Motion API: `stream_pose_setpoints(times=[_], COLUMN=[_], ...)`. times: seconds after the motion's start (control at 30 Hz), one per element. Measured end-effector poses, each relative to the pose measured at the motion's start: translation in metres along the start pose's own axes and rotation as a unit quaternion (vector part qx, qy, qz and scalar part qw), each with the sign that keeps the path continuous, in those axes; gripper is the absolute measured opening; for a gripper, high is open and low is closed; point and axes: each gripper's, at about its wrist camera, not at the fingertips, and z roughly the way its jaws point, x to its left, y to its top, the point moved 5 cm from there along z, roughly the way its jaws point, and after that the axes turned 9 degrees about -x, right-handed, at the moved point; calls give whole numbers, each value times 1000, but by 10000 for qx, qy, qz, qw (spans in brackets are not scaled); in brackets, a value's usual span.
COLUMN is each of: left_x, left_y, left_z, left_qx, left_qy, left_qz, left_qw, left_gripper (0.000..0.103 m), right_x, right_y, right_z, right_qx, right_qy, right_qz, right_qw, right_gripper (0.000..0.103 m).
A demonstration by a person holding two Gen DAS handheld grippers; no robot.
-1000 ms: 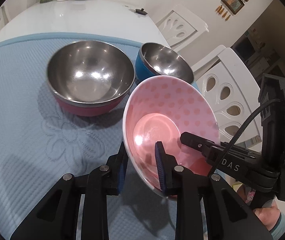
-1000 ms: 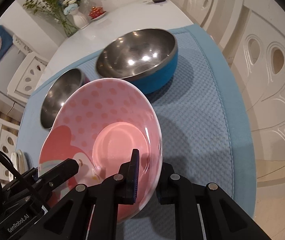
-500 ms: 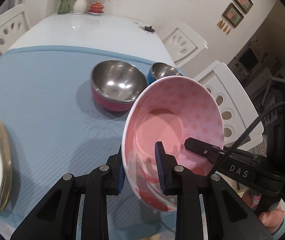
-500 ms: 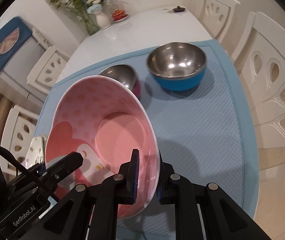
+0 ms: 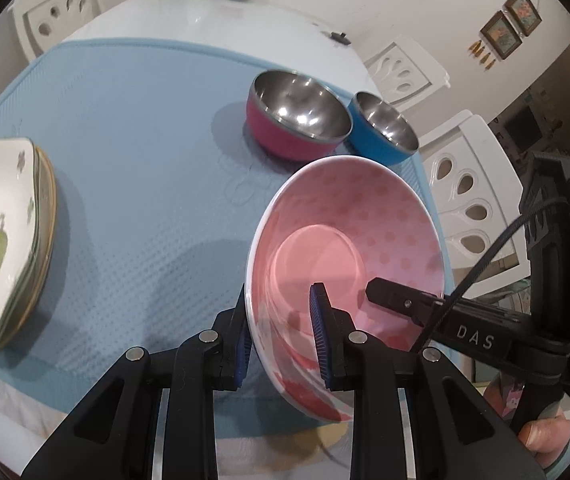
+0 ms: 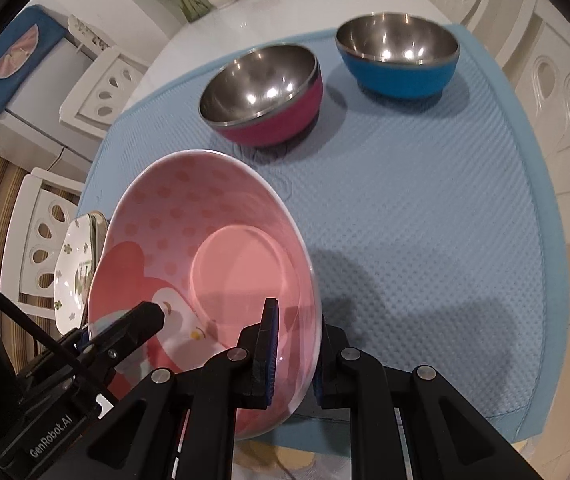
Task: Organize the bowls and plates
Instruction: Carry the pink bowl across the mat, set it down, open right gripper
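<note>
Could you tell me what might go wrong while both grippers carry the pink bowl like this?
The left gripper and right gripper each pinch only the thin rim of the tilted pink bowl, so uneven pulling could make it slip. If lowered carelessly, it might knock the magenta bowl or the plate stack.

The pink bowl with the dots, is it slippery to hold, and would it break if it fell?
Probably slippery: the pink bowl looks glossy, and both the left gripper and right gripper pinch only its thin rim. It seems stiff, holding its shape while tilted. Whether it would break is unclear; it could be melamine or ceramic.
</note>
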Motion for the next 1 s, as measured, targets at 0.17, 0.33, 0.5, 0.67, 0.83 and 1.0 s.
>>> stream_pose_setpoints(times=[0.17,0.33,0.5,0.67,0.83,1.0], left_x=[1,-1,-4,-11,-16,-17], left_y=[-9,-15,-21,-27,-31,-30], left_z=[8,13,18,25,27,26], left_qx=[134,244,334,454,523,537], left_qy=[18,-17,-100,-229,-312,-378], left_qz=[-57,-36,46,78,143,201], left_qw=[9999,9997,9994,9987,9980,9976], left_gripper=[23,23,23,23,23,23], right_x=[-6,-11,-19,-28,-42,-50], right_y=[-4,-7,-2,0,-1,1], right_z=[11,18,20,19,19,15], right_qx=[255,401,411,370,437,417], right_qy=[-24,-52,-106,-237,-238,-92], right_qz=[114,261,403,466,681,871], right_qw=[9996,9988,9983,9979,9964,9953], right_gripper=[15,15,15,15,15,15])
